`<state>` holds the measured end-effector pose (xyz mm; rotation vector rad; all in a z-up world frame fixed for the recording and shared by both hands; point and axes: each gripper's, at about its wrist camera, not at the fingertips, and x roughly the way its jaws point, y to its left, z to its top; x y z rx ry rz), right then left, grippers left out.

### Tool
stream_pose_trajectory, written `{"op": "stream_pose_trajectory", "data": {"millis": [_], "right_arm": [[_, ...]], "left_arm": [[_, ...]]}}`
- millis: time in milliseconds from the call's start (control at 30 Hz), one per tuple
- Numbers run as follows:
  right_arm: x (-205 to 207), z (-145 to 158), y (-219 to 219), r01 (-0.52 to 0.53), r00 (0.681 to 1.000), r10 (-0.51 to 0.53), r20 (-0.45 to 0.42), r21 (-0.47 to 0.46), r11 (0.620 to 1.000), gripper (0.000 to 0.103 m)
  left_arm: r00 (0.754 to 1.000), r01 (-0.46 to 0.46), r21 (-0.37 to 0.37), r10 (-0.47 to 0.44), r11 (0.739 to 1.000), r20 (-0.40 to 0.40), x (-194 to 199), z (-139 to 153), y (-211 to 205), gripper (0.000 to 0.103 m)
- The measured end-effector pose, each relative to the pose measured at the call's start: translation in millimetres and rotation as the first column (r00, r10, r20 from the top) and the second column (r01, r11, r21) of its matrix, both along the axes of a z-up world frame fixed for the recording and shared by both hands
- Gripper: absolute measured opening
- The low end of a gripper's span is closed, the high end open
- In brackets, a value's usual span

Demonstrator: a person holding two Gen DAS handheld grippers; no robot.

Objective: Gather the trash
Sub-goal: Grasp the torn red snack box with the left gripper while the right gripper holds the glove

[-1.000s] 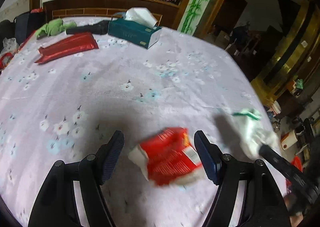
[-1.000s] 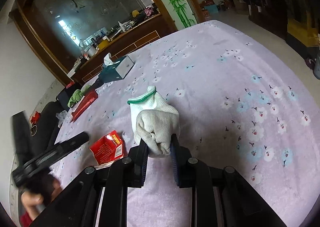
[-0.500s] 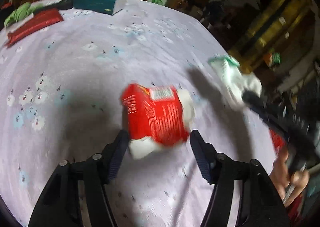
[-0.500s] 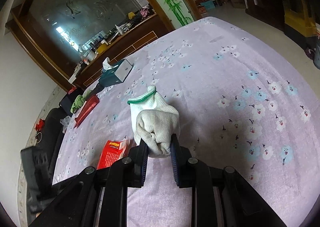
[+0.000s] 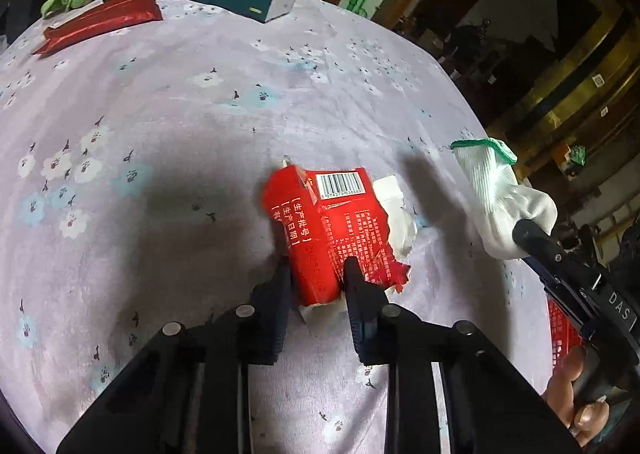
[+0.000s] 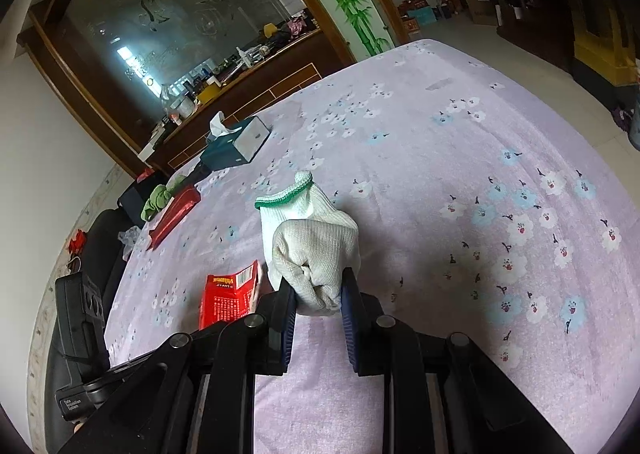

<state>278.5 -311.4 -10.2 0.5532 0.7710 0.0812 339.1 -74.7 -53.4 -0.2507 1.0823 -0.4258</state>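
On the flowered tablecloth (image 5: 168, 102) you have 2 items secured, the left gripper (image 5: 316, 274) pinching the torn red carton (image 5: 332, 222) and the right gripper (image 6: 318, 292) clamped on the white glove (image 6: 312, 242) (neither yet binned), with no trash container clearly in view.

the torn red packet (image 5: 340, 222) carries a white barcode label and the chinese characters "生产批号" and "生产日期" in brackets down its side; its remaining small print is unreadable. the right gripper's body (image 5: 616, 310) bears the white letters "das".
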Motion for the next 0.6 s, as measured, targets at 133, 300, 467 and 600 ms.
{"op": "stream_pose_trajectory", "data": {"millis": [133, 300, 467, 600], "right_arm": [[-0.8, 2.4, 2.5, -0.003, 1.000, 0.004, 0.009, -0.019, 1.000, 0.022], [-2.1, 4.2, 12.2, -0.023, 1.000, 0.025, 0.019, -0.056, 0.998, 0.022], [-4.2, 7.0, 26.7, -0.051, 0.998, 0.056, 0.037, -0.119, 0.992, 0.022], [-4.6, 7.1, 35.3, -0.065, 0.997, 0.072, 0.041, -0.150, 0.987, 0.022]], "left_arm": [[0.998, -0.058, -0.024, 0.058, 0.998, 0.036, -12.6, 7.3, 7.9, 0.016], [0.967, -0.134, 0.045, 0.121, 0.990, 0.223, -43.0, 26.2, 8.4, 0.013], [0.929, -0.175, 0.104, 0.130, 0.979, 0.347, -55.7, 34.5, 2.3, 0.013], [0.896, -0.215, 0.167, 0.127, 0.962, 0.425, -63.4, 36.3, 0.4, 0.013]]}}
